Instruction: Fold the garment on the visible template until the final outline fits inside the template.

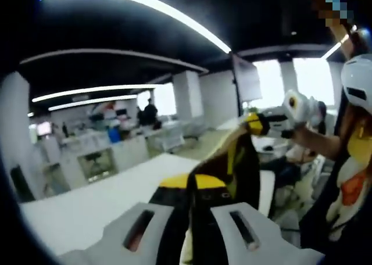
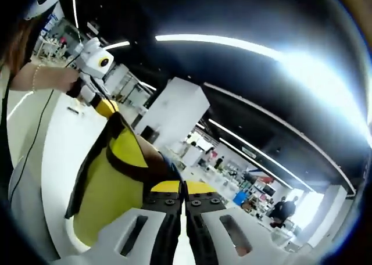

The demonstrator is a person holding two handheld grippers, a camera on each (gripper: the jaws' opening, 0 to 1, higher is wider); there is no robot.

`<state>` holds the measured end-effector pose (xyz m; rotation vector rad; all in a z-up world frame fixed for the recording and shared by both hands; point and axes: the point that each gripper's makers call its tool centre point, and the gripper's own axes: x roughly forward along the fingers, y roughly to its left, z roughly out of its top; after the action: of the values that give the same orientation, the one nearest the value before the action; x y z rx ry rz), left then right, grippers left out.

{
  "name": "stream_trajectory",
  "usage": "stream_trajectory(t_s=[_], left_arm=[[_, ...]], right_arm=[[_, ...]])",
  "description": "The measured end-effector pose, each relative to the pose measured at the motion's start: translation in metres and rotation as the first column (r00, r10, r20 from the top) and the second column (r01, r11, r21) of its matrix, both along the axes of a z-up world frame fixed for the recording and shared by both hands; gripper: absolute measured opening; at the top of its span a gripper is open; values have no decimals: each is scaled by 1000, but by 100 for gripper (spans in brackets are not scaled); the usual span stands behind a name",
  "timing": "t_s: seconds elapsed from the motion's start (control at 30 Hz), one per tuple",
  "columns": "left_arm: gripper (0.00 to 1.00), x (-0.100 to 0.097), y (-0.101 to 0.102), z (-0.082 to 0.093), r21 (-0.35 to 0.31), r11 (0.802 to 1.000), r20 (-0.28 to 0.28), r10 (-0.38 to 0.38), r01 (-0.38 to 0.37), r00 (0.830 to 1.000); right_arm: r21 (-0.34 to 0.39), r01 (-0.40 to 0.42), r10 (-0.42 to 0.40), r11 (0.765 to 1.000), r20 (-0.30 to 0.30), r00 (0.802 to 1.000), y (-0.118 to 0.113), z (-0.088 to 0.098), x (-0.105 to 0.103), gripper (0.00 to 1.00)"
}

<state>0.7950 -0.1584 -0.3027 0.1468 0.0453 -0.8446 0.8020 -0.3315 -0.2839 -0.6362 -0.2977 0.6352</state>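
Two grippers, left gripper [image 1: 190, 210] and right gripper [image 2: 183, 210], each clenched on the limp, light garment [image 2: 116, 178]; best pinched at corners.

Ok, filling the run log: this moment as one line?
left claw: shut on garment | right claw: shut on garment | garment: lifted above table

Illumination comes from long ceiling light strips [image 1: 145, 9] and bright windows [image 1: 314, 79], which bloom to white. The ceiling reads dark. Both views are soft with motion blur; fisheye distortion bends straight lines strongly toward the edges
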Motion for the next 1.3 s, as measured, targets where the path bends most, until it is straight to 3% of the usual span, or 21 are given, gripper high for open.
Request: stream_trajectory(t_s=[0.3,0.5,0.67,0.83,0.93,1.07,1.3], left_arm=[[0,-36,4,3,-31,999,-48,-9,7,999],[0,-38,8,3,-48,999,-68,1,-5,998],[0,-20,9,-21,-44,999,-122,24,-29,992],[0,10,10,-58,-45,997,-194,49,-58,980],[0,34,10,-84,-96,990,-285,68,-99,956],[0,60,8,-111,-63,991,-315,92,-118,945],[0,89,4,-140,-43,990,-361,109,-134,926]], right_arm=[[15,-54,54,998,-17,998,3,5,-30,1],[7,-76,76,997,-25,997,9,4,-31,1],[-4,-62,62,998,-96,993,10,-28,-6,1],[-26,-49,43,998,-193,980,12,-77,29,1],[-29,-42,33,999,-242,970,13,-102,48,1],[-23,-20,12,1000,-318,948,11,-132,71,1],[-17,6,-12,1000,-362,932,8,-156,102,1]])
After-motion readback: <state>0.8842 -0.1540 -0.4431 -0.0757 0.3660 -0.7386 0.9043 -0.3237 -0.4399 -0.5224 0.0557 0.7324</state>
